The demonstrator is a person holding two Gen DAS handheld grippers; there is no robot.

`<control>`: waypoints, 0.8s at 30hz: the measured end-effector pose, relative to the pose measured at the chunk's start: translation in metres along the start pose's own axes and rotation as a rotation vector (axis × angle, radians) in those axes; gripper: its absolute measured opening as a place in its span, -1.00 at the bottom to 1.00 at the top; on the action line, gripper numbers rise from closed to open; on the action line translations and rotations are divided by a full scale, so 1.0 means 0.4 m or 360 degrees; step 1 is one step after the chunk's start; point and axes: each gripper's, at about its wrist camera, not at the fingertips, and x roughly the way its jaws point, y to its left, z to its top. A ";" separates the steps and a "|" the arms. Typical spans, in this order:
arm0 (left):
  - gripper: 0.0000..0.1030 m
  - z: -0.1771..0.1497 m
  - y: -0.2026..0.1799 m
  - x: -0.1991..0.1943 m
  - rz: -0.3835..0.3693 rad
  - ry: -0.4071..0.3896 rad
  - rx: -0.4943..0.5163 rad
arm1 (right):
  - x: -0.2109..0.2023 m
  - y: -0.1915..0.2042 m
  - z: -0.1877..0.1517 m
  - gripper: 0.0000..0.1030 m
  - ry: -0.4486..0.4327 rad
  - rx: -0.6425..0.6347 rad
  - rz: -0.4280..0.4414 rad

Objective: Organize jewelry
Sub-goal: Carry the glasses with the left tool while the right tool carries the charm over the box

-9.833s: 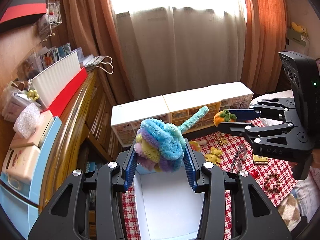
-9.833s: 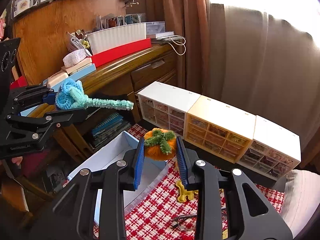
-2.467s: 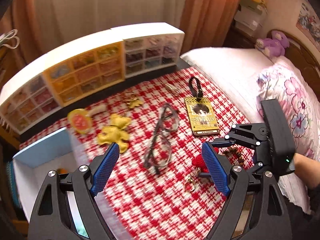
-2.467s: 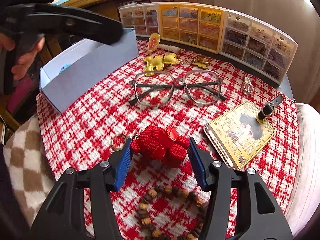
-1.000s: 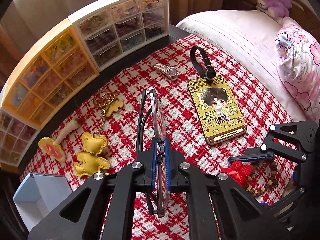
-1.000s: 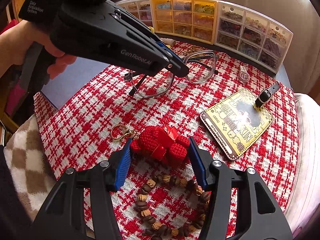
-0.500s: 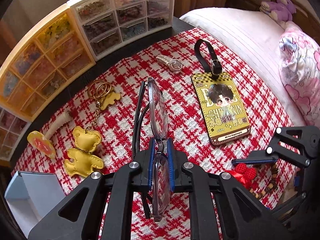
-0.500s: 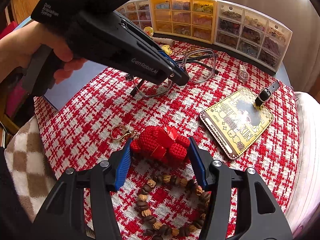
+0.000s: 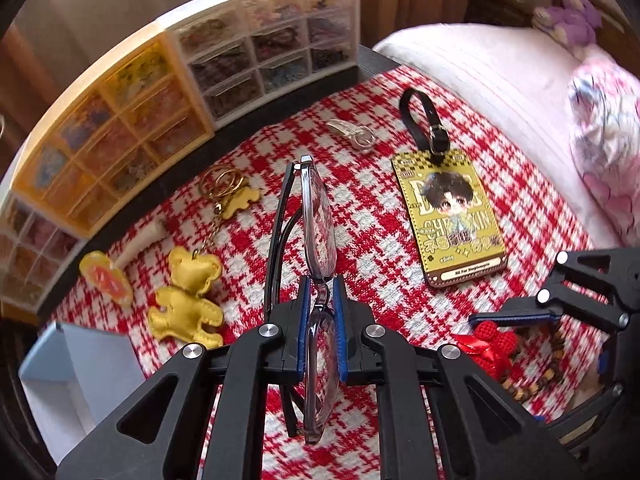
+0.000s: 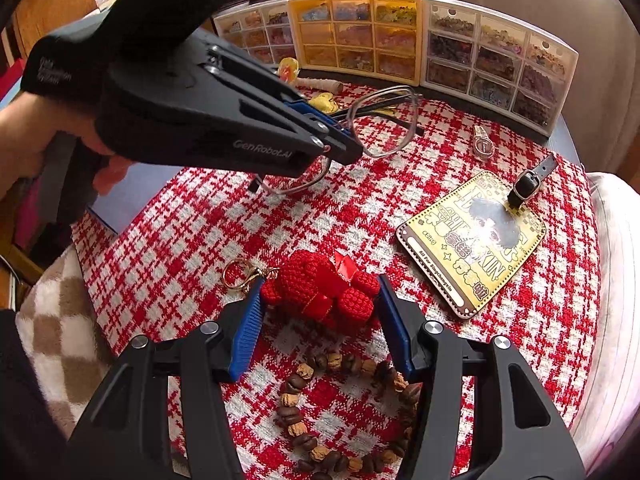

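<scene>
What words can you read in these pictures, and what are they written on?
"GenRobot.AI": on the side of the left hand-held gripper.
"All For Xingchengxin": seems to read so, small print along the bottom strip of the yellow card tag.
The big letters and other characters on the tag: partly covered by the cartoon figure, unclear.
White lettering on the gripper's rear: too blurred.

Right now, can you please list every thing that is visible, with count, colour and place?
glasses: 1, clear, in left gripper
crochet charm: 1, red, between right fingers
bead bracelet: 1, brown, near edge
luggage tag: 1, gold, right side
watch: 1, silver, near drawers
bear keychains: 2, yellow, left
drawer units: 3, white and yellow, rear
box: 1, pale blue, left
cloth: 1, red-white
left gripper: 1, black
right gripper: 1, black
</scene>
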 end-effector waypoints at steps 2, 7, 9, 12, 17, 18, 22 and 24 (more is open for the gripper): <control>-0.77 -0.011 0.006 -0.014 0.0015 -0.0036 -0.0016 | -0.006 0.002 0.004 0.03 -0.0014 0.0003 -0.0007; -0.77 -0.044 0.029 -0.058 -0.0022 -0.0056 -0.0073 | -0.023 0.019 0.018 0.03 -0.0028 -0.0023 -0.0021; -0.77 -0.052 0.037 -0.080 -0.0011 -0.0069 -0.0076 | -0.027 0.024 0.026 0.03 -0.0032 -0.0030 -0.0030; -0.77 -0.058 0.051 -0.110 -0.0007 -0.0078 -0.0088 | -0.033 0.028 0.039 0.03 -0.0040 -0.0017 -0.0028; -0.77 -0.066 0.076 -0.150 0.0021 -0.0091 -0.0131 | -0.049 0.031 0.060 0.03 -0.0067 0.0005 -0.0018; -0.77 -0.072 0.083 -0.160 0.0017 -0.0094 -0.0149 | -0.052 0.031 0.064 0.03 -0.0072 0.0004 -0.0023; -0.77 -0.072 0.099 -0.188 0.0026 -0.0109 -0.0148 | -0.061 0.036 0.080 0.03 -0.0087 -0.0012 -0.0045; -0.77 -0.070 0.105 -0.206 0.0038 -0.0129 -0.0152 | -0.065 0.036 0.090 0.03 -0.0090 -0.0012 -0.0047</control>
